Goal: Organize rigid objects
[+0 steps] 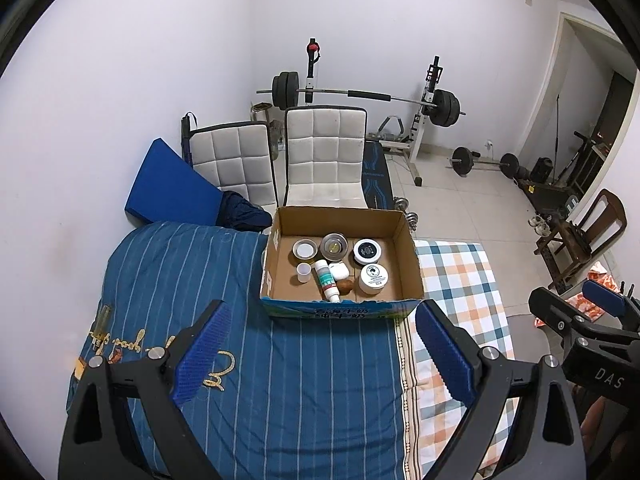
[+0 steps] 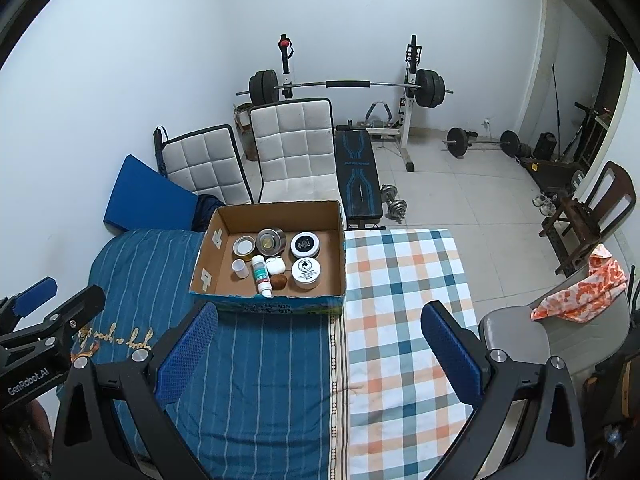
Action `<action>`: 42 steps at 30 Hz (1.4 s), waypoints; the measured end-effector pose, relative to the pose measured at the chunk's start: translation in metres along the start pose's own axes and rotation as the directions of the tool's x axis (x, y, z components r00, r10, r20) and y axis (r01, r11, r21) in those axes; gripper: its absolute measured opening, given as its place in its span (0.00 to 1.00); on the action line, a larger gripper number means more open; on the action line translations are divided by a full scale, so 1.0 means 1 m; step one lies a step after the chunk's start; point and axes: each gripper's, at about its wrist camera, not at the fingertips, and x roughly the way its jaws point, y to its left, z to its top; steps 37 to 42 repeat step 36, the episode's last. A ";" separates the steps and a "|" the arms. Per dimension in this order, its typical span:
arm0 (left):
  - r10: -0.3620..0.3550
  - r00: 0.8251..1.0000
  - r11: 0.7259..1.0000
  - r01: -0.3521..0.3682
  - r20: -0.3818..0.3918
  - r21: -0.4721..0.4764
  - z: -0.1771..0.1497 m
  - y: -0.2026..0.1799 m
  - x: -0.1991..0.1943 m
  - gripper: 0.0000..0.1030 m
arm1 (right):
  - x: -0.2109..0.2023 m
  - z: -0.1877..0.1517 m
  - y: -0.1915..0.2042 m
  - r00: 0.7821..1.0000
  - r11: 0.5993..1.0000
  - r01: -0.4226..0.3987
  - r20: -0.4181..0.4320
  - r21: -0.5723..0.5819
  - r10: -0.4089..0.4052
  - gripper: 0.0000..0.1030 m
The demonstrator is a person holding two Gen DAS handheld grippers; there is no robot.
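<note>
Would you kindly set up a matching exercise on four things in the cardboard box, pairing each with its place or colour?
Things:
1. black-lidded jar
2. white tube
3. brown object
4. small white cup

Descriptions:
A. lies on its side, green label, cap toward the near wall of the cardboard box
B. stands just behind the white-lidded jar, toward the far wall
C. upright, left of the tube
D. wedged between the tube and the white-lidded jar

Pairs: 1-B, 2-A, 3-D, 4-C

Both the left gripper and right gripper hover open in front of the box.
</note>
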 end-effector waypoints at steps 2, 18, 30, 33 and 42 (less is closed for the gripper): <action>0.003 1.000 1.000 -0.003 0.003 -0.002 0.000 0.000 0.000 0.92 | -0.001 0.000 -0.001 1.000 1.000 0.003 0.001 0.001 -0.003 1.00; 0.019 1.000 1.000 -0.019 0.013 0.008 0.003 -0.002 -0.002 0.92 | -0.002 0.001 -0.005 1.000 1.000 0.016 0.001 0.005 -0.016 1.00; 0.028 1.000 1.000 -0.028 0.013 -0.001 0.003 0.002 0.002 1.00 | -0.003 0.001 -0.005 1.000 1.000 0.023 0.001 0.012 -0.023 1.00; 0.033 0.999 0.999 -0.033 0.019 0.002 0.002 0.002 0.002 1.00 | -0.003 0.001 -0.005 1.000 1.000 0.023 0.000 0.015 -0.023 1.00; 0.034 0.998 0.999 -0.034 0.043 -0.004 0.001 0.003 -0.002 1.00 | -0.003 0.001 -0.005 1.000 1.000 0.022 0.001 0.011 -0.022 1.00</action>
